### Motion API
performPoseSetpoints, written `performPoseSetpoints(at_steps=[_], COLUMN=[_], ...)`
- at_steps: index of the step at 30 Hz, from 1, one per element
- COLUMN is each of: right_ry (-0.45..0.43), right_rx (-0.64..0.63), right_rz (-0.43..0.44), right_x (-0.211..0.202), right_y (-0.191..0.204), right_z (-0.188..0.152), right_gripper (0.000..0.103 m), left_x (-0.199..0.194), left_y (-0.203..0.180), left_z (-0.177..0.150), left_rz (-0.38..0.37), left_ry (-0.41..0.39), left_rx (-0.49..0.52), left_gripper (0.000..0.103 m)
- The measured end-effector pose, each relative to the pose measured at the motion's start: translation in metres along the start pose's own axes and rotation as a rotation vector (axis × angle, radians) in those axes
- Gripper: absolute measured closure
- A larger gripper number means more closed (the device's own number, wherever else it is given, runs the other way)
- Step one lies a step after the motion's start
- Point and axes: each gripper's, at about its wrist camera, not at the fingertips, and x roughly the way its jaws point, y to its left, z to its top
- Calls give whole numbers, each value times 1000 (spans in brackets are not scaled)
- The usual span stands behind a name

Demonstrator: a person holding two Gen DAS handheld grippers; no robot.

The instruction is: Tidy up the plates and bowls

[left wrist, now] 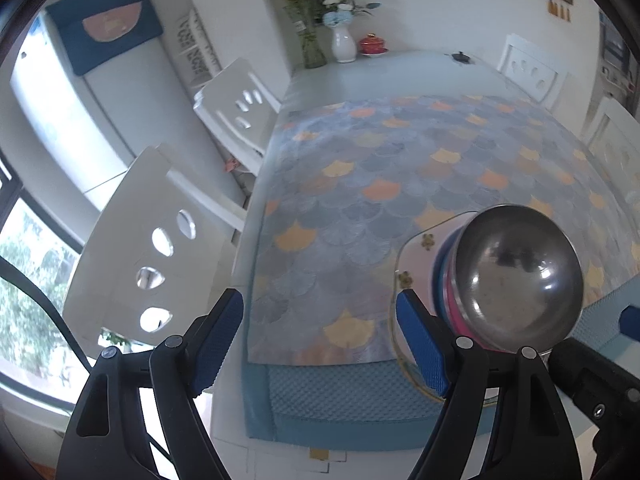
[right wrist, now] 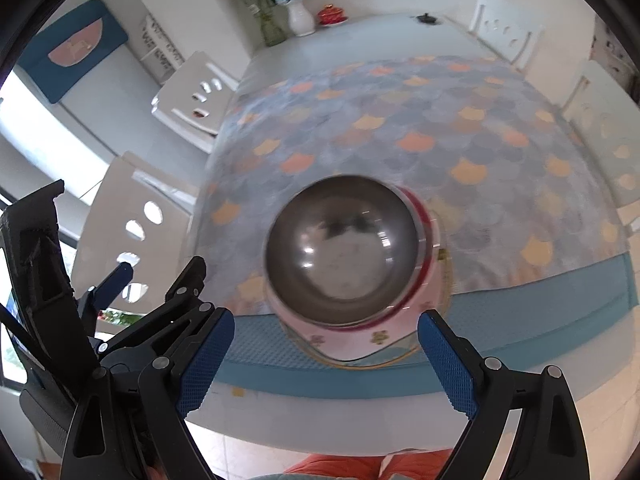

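A steel bowl (right wrist: pixel 344 252) sits on top of a stack, over a pink bowl (right wrist: pixel 430 232) and a flowered plate (right wrist: pixel 348 344), near the table's front edge. My right gripper (right wrist: pixel 326 360) is open just in front of the stack, with nothing between its blue pads (right wrist: pixel 448 364). In the left wrist view the same steel bowl (left wrist: pixel 520 276) lies to the lower right, over pink and blue bowls (left wrist: pixel 444 280) and the plate (left wrist: pixel 416 248). My left gripper (left wrist: pixel 320 344) stands open and empty to the left of the stack; its right finger (left wrist: pixel 422 344) overlaps the plate's edge in the picture.
A scale-patterned cloth (left wrist: pixel 380 184) covers the table over a blue mat (left wrist: pixel 340 396). White chairs (left wrist: pixel 136 248) stand along the left side and others (right wrist: pixel 504 32) on the right. Vases (left wrist: pixel 344 42) and a red lidded dish (left wrist: pixel 372 45) stand at the far end.
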Motion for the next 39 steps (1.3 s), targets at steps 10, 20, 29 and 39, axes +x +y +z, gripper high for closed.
performPoseSetpoints(at_steps=[10,20,29,39], right_ry=[-27,-37,-22,-35], right_rx=[2,-36,-78,-116], right_rz=[-108,-166,-171,-203], right_x=[-6,-3,7,12], right_y=[-21,-17,-7,4], right_z=[4,9,14,17], right_gripper=[10,10,10,10], left_x=[6,16,20,24], left_y=[-26,-20,-10,-2], left_z=[5,3,3,4], left_rz=[-11,11,64,64], left_ry=[12,39,50,59], left_rx=[57,40,34,18], left_gripper=[25,25,25,25])
